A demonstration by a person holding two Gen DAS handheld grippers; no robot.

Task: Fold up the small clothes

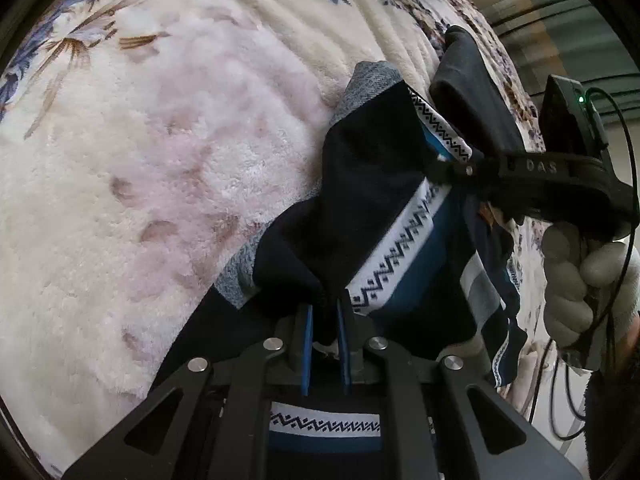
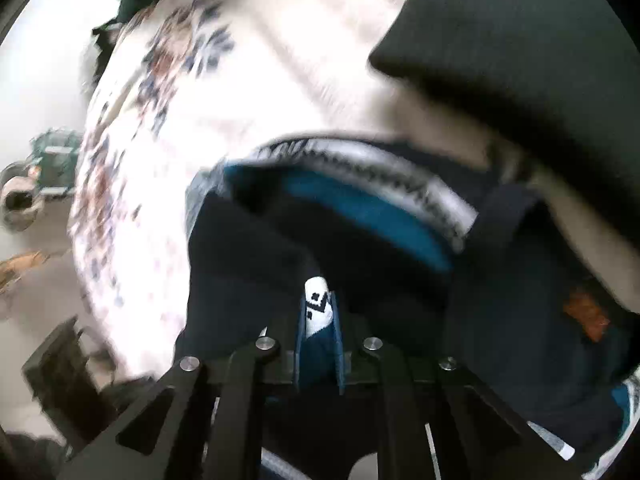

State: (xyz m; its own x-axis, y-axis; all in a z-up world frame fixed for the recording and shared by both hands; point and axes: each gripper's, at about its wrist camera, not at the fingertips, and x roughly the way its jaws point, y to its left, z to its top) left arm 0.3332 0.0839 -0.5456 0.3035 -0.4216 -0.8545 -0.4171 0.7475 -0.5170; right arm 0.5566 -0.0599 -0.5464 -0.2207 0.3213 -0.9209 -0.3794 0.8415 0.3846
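A small dark navy garment [image 1: 372, 184] with teal panels, white zigzag bands and grey cuffs hangs stretched between both grippers above a fluffy blanket. My left gripper [image 1: 324, 312] is shut on a bunched dark edge of it. My right gripper [image 1: 444, 170], seen from the side in the left wrist view, is shut on the garment's banded edge. In the blurred right wrist view the right gripper [image 2: 318, 300] pinches a white zigzag fold, with the garment [image 2: 280, 248] spread ahead of it.
A cream floral blanket [image 1: 160, 160] covers the surface; it also shows in the right wrist view [image 2: 200, 100]. A plain black cloth [image 1: 472, 92] lies at its right edge, and looms large in the right wrist view [image 2: 520, 60]. A gloved hand [image 1: 572, 280] and cables are at right.
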